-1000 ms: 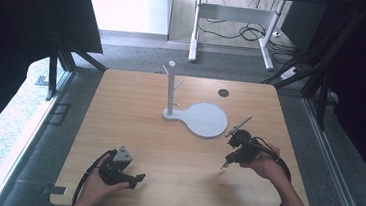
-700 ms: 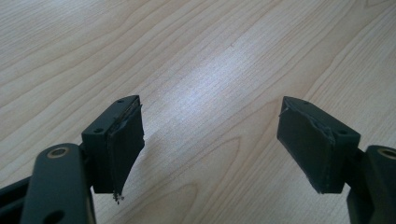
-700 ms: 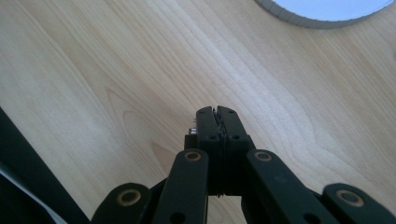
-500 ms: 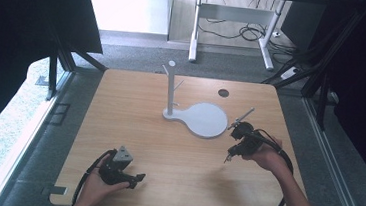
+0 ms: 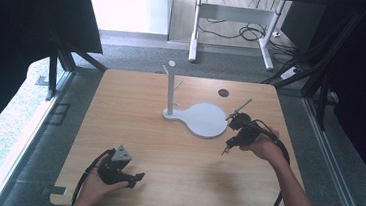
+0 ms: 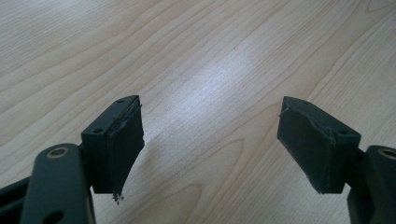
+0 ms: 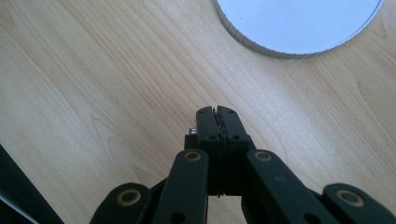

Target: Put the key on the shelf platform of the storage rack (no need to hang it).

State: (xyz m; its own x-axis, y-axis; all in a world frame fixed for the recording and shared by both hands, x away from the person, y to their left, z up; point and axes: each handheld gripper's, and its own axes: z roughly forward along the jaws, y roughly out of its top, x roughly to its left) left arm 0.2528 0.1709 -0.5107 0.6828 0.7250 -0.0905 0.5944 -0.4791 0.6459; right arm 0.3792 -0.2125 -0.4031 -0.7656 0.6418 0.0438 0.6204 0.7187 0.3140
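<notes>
Early step by the look of it: nothing gripped yet, right claw (image 5: pixel 225 149) hovering just beside the round white base (image 5: pixel 205 120) of the stand (image 5: pixel 171 89), near the middle of the tabletop (image 5: pixel 133 129). Jaws of that claw pressed together on nothing, seen plainly in the right gripper view, with the base's rim (image 7: pixel 280 51) just ahead. Left claw (image 5: pixel 134 178) low at the near edge, well apart from the stand, jaws spread wide over bare wood and empty.

Next move, probably: opening the right claw and closing in on the stand, or nudging the base; hard to say which.

Count: one stand with one post and a few short pegs, one round base, two claws, one dark hole (image 5: pixel 223 92) in the tabletop.
</notes>
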